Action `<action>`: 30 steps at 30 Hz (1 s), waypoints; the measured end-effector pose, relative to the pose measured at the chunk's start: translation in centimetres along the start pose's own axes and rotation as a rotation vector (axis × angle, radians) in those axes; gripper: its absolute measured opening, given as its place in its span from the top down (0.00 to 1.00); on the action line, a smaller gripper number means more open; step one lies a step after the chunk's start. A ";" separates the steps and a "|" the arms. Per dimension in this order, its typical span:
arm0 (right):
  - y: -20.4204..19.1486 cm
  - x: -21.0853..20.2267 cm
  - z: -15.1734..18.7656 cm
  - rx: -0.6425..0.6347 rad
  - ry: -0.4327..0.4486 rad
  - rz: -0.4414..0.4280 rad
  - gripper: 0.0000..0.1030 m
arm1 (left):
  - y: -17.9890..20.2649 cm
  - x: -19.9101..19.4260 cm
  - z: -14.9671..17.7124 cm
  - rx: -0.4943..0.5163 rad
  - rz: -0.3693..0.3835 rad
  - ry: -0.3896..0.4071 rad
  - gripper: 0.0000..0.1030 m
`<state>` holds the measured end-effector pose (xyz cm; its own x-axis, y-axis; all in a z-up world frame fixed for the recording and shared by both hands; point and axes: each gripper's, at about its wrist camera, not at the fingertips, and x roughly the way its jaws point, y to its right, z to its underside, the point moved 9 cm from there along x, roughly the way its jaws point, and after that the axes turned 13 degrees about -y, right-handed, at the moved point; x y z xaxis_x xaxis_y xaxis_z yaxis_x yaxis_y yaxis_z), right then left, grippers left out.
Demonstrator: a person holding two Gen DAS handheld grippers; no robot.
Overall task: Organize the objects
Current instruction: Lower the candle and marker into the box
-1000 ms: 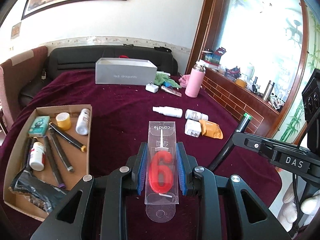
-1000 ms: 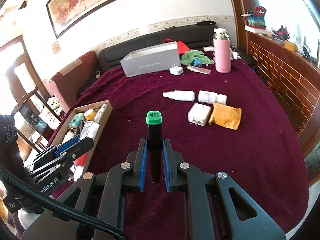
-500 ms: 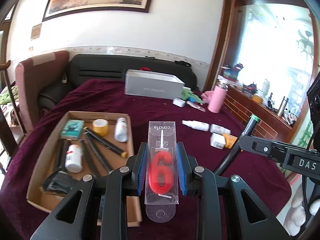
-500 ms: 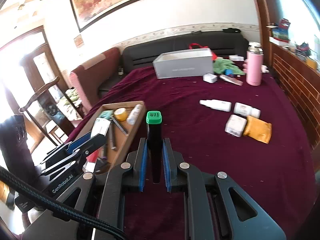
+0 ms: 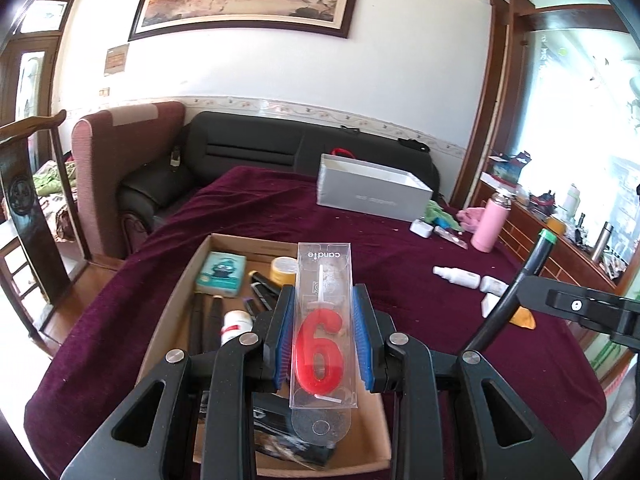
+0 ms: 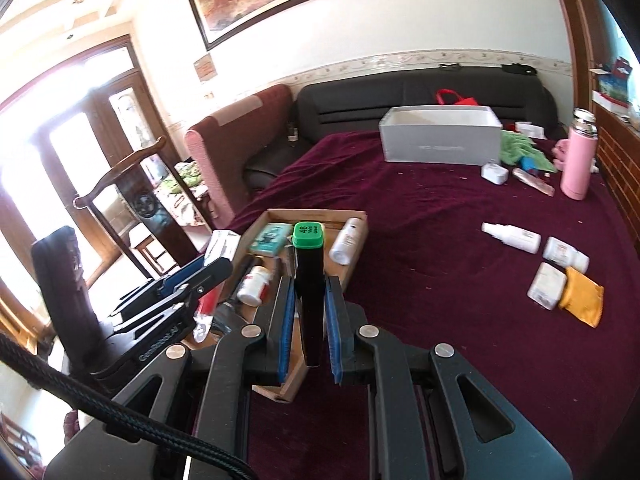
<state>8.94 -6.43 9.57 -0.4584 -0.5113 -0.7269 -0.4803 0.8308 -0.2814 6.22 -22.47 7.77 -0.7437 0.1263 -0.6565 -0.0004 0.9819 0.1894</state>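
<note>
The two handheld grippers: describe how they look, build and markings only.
Both are matte black. The left gripper and right gripper have angular cut-out arms, silver pivot bolts and ribbed blue pads. White "GenRobot.AI" lettering marks one, and a braided black cable runs past. A white glove shows.

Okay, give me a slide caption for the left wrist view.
Left gripper holds a boxed red "6" candle above the cardboard tray of sorted items.

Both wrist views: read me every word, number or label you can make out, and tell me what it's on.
"candle", seen upside down: clear candle package.
"6": red candle inside it.
"46", smaller words beneath too small to read: marker's green cap.
"GenRobot.AI": left hand-held gripper.
Grey box print: too blurred.
White bottles labels: too small.
</note>
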 end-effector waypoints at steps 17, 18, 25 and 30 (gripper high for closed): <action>-2.6 6.3 -0.4 -0.028 -0.105 -0.057 0.87 | -4.4 3.8 0.5 -0.073 -0.027 -0.061 0.77; -2.5 6.5 -0.4 -0.026 -0.109 -0.056 0.87 | -4.5 3.9 0.5 -0.079 -0.026 -0.064 0.77; -1.6 8.4 -0.7 0.000 -0.141 -0.054 0.87 | -4.4 5.1 0.3 -0.089 -0.014 -0.084 0.77; -0.9 9.8 -1.3 0.028 -0.163 -0.064 0.87 | -4.1 6.0 0.0 -0.081 -0.015 -0.098 0.77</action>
<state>3.91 -12.46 3.48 -0.2994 -0.5226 -0.7983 -0.4824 0.8047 -0.3459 1.79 -25.73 3.09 -0.6740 0.1290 -0.7273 -0.0675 0.9697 0.2346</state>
